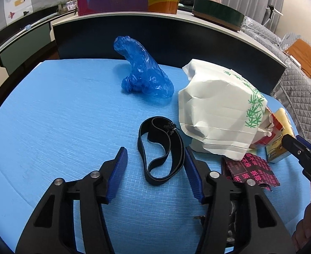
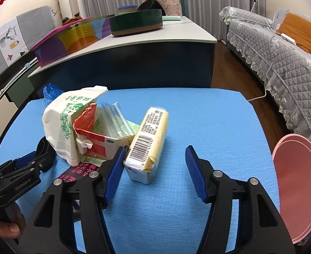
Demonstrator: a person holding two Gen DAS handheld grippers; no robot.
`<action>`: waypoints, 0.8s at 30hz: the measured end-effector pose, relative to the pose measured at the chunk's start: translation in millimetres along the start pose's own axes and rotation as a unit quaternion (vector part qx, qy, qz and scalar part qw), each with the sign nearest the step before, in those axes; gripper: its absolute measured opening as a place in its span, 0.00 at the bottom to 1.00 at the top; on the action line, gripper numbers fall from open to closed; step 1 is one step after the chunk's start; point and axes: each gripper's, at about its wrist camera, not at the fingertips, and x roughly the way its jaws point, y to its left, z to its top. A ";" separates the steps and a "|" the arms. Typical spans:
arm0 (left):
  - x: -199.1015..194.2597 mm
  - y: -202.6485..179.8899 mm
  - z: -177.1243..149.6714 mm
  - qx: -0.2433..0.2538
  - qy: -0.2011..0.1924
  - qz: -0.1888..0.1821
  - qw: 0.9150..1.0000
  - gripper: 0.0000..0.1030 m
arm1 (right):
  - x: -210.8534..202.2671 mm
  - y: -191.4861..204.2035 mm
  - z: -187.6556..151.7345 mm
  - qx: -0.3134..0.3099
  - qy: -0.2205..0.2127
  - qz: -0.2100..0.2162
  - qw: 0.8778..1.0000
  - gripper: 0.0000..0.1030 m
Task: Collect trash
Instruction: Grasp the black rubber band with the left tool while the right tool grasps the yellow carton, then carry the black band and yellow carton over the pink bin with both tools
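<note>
— How does the left gripper (image 1: 155,158) stand?
— Low and level over the surface, its blue-padded fingers (image 1: 118,173) spread wide with nothing clamped between them.
— And the right gripper (image 2: 154,158)?
— The same: jaws parted wide, pads (image 2: 194,172) angled outward, gripping nothing.
— Any hands visible?
— A thumb (image 2: 12,230) shows at the left gripper's handle, seen from the right wrist view.
</note>
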 end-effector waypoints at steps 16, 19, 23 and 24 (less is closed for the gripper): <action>-1.9 -5.2 -0.5 0.014 0.002 -0.003 1.000 0.16 | -5.7 -6.8 0.2 0.000 -0.002 -0.009 1.000 0.26; -5.9 -7.1 -1.0 0.017 -0.003 -0.003 1.000 0.16 | -9.7 -8.6 0.4 -0.001 -0.005 -0.012 1.000 0.25; -12.6 -9.7 -1.5 0.021 -0.011 -0.005 1.000 0.16 | -18.0 -10.7 0.7 -0.001 -0.013 -0.016 1.000 0.25; -14.2 -10.4 -2.0 0.022 -0.013 -0.005 1.000 0.16 | -19.9 -11.5 0.6 -0.001 -0.015 -0.016 1.000 0.25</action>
